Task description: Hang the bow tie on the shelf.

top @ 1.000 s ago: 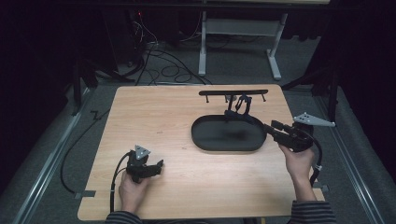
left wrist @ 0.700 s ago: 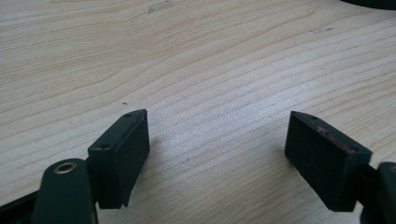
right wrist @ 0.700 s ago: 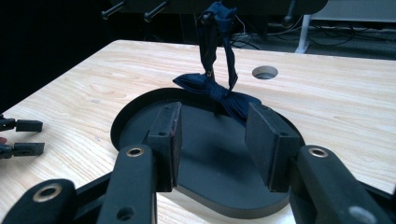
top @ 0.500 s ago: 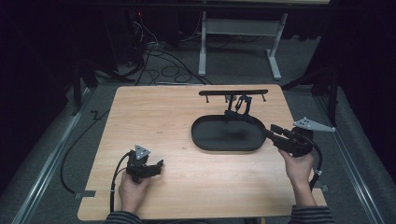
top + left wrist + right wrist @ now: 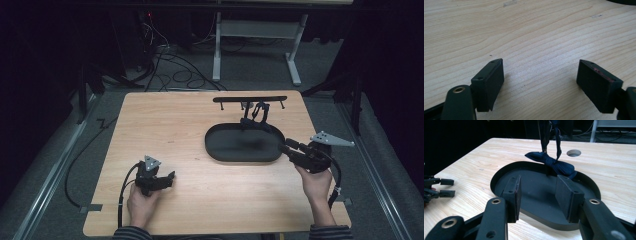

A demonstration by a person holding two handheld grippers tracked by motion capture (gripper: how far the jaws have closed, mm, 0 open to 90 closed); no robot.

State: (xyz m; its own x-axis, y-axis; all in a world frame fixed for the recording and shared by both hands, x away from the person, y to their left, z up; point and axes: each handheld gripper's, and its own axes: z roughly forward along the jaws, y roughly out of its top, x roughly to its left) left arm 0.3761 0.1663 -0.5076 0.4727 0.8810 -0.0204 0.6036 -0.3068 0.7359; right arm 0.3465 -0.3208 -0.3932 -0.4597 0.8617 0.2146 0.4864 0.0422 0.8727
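resting across the far rim of the black oval tray (image 5: 220,150), the dark blue bow tie (image 5: 552,162) has its knot and wings draped half over the edge, straps rising from it toward the black rack (image 5: 250,99) that stands just behind the tray on the surface (image 5: 165,120). in the high view the bow tie (image 5: 256,114) sits between rack and tray, touching the tray's back edge. your right gripper (image 5: 289,147) points at the tray's near-right rim, jaws parted with nothing between them; in the right gripper view they frame the tray floor (image 5: 536,192), and the bow tie lies well beyond the tips, untouched. a round hole (image 5: 573,152) in the surface shows past the tie. your left gripper (image 5: 170,176) lies low near the front-left of the surface, well apart from the tray, jaws wide over bare wood (image 5: 539,50) and holding nothing. cables (image 5: 165,55) trail on the floor behind.
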